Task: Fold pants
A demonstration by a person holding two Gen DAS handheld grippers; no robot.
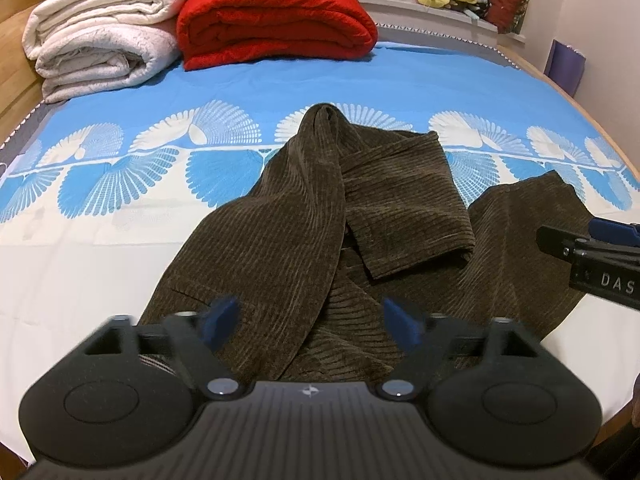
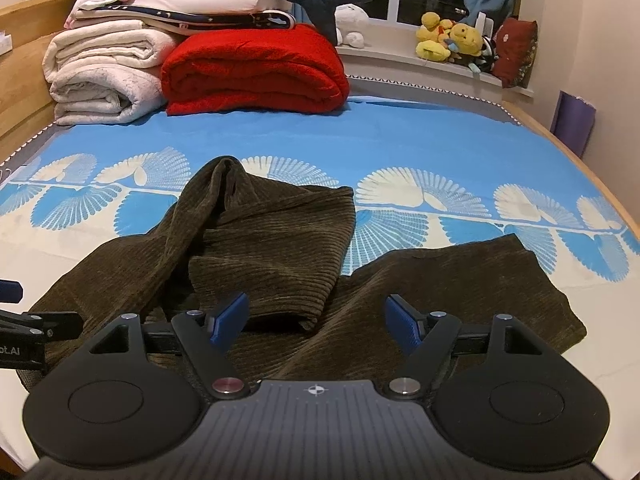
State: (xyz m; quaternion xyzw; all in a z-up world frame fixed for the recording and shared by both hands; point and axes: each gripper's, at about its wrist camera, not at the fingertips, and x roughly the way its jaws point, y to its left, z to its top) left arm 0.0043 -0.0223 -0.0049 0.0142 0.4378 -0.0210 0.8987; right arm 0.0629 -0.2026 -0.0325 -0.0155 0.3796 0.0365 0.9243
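Dark brown corduroy pants (image 1: 304, 216) lie crumpled on the bed, one leg folded back over the other. My left gripper (image 1: 312, 318) hangs open low over their near left part, its blue pads (image 1: 222, 316) spread over the cloth without pinching it. The right wrist view shows the same pants (image 2: 272, 248), with my right gripper (image 2: 318, 320) open above their near right part. Each gripper also shows at the edge of the other's view: the right gripper (image 1: 592, 256) and the left gripper (image 2: 24, 320).
The bed sheet (image 1: 120, 240) is white near me and blue with white fan patterns farther off. A folded red blanket (image 1: 276, 20) and rolled white blankets (image 1: 100, 36) lie at the far end. Plush toys (image 2: 452, 40) sit on the window sill.
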